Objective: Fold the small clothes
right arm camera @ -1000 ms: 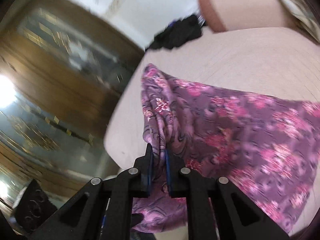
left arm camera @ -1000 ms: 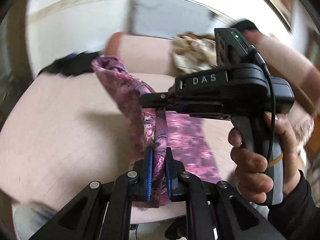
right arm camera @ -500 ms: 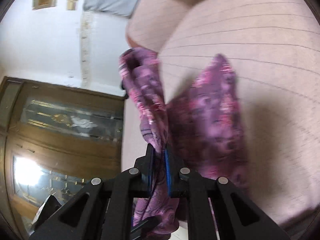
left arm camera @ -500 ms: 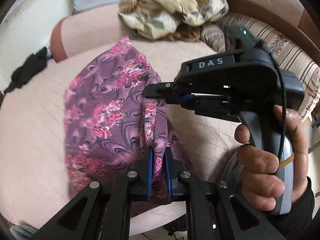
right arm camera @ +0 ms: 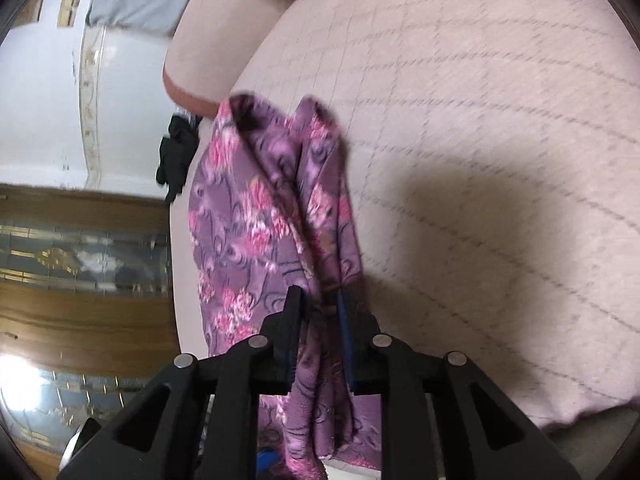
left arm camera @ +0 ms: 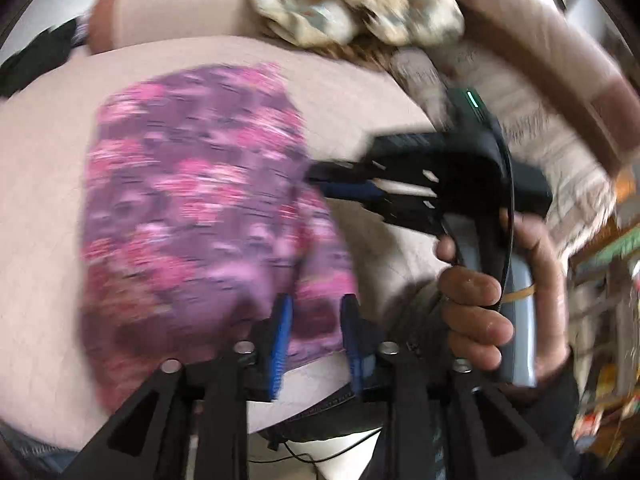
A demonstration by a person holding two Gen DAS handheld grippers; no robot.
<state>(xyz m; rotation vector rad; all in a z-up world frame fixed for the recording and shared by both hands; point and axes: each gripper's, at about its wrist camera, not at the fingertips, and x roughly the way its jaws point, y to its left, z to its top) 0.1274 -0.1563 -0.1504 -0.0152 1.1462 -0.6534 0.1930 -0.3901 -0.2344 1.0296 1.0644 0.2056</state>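
A purple garment with pink flowers (left arm camera: 200, 208) lies folded on the pink sofa seat (left arm camera: 40, 168). My left gripper (left arm camera: 314, 320) is open over the garment's near right edge, with cloth showing in the gap between its fingers. My right gripper (left arm camera: 320, 178) reaches in from the right, its tips at the garment's right edge. In the right wrist view the garment (right arm camera: 264, 216) runs between the right gripper's (right arm camera: 318, 308) slightly parted fingers; whether they still pinch it is unclear.
A crumpled beige patterned cloth (left arm camera: 352, 4) lies at the back of the sofa. A striped cushion (left arm camera: 532, 120) is at the right. A black cloth (right arm camera: 176, 160) lies at the seat's far left end. A wooden cabinet (right arm camera: 80, 264) stands beyond the sofa.
Both grippers lowered the lifted garment onto the seat, where it now lies folded. My left gripper's fingers have opened; the right gripper's fingers have parted somewhat.
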